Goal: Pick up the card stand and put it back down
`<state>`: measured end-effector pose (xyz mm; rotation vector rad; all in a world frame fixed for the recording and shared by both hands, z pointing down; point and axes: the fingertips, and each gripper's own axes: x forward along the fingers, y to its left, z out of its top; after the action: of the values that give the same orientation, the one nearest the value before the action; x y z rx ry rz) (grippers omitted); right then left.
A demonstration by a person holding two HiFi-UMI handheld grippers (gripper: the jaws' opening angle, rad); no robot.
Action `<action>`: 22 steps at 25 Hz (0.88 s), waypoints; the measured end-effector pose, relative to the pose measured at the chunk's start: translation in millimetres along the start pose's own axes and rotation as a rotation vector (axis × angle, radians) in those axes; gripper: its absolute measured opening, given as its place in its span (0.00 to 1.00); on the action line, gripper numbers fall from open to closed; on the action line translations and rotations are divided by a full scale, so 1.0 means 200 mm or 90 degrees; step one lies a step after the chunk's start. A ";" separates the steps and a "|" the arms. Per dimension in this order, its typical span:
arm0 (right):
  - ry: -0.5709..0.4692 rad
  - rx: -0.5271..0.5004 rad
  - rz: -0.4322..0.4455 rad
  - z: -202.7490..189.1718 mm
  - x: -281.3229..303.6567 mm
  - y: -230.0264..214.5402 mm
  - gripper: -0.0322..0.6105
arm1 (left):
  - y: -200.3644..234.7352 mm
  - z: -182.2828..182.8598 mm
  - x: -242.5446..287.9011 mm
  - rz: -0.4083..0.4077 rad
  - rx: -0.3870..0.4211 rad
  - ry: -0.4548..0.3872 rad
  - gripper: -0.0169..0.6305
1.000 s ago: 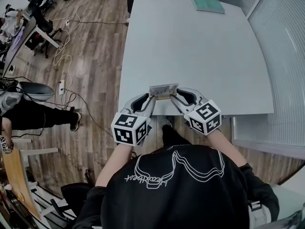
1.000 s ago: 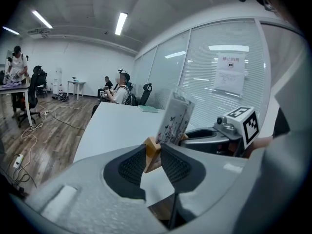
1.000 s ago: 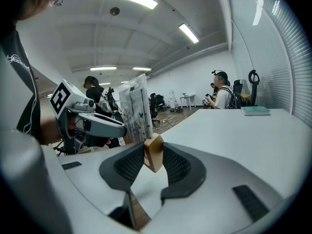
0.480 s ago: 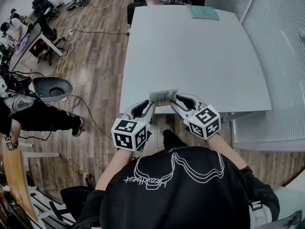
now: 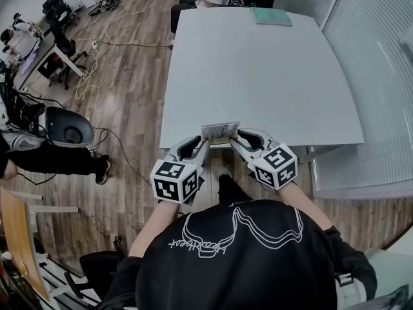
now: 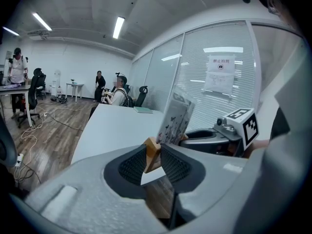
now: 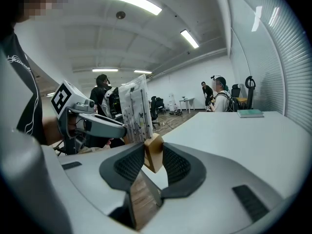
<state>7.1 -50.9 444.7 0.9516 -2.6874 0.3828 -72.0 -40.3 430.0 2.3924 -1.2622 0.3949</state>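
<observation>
A pale grey table [image 5: 258, 76] fills the upper middle of the frame; a green notebook [image 5: 271, 17] lies flat near its far right corner.

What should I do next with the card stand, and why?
Probably set it down level, a little further in. The left gripper and right gripper each clamp an end of the card stand, right at the near edge of the table.

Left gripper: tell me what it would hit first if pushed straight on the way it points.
The card stand: the left gripper is shut on its wooden base and would push it along. Beyond looks like bare table, though depth is unclear.
</observation>
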 end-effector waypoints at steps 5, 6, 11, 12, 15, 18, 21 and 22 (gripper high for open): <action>-0.002 0.003 -0.002 -0.03 -0.02 0.02 0.24 | -0.02 -0.03 -0.02 -0.001 0.004 0.001 0.18; -0.002 0.004 -0.002 -0.03 -0.02 0.02 0.24 | -0.02 -0.03 -0.02 0.000 0.003 0.001 0.18; 0.000 0.004 -0.005 -0.02 -0.03 0.02 0.24 | -0.02 -0.02 -0.01 -0.002 -0.001 -0.001 0.18; 0.002 0.004 -0.006 -0.02 -0.03 0.02 0.24 | -0.02 -0.02 -0.01 -0.003 -0.001 -0.001 0.18; 0.004 0.005 -0.009 -0.02 -0.02 0.01 0.24 | -0.02 -0.02 -0.01 -0.007 -0.002 0.001 0.18; 0.006 0.006 -0.010 -0.03 -0.01 0.00 0.24 | -0.01 -0.03 0.01 -0.008 -0.003 0.001 0.18; 0.008 0.005 -0.010 -0.01 0.01 -0.02 0.24 | 0.01 0.00 0.02 -0.009 -0.006 0.000 0.18; 0.010 0.005 -0.010 0.00 0.02 -0.03 0.24 | 0.02 0.01 0.03 -0.009 -0.007 0.000 0.18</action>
<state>7.0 -57.5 446.8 0.9683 -2.6644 0.3958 -72.3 -47.2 432.2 2.3915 -1.2426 0.3833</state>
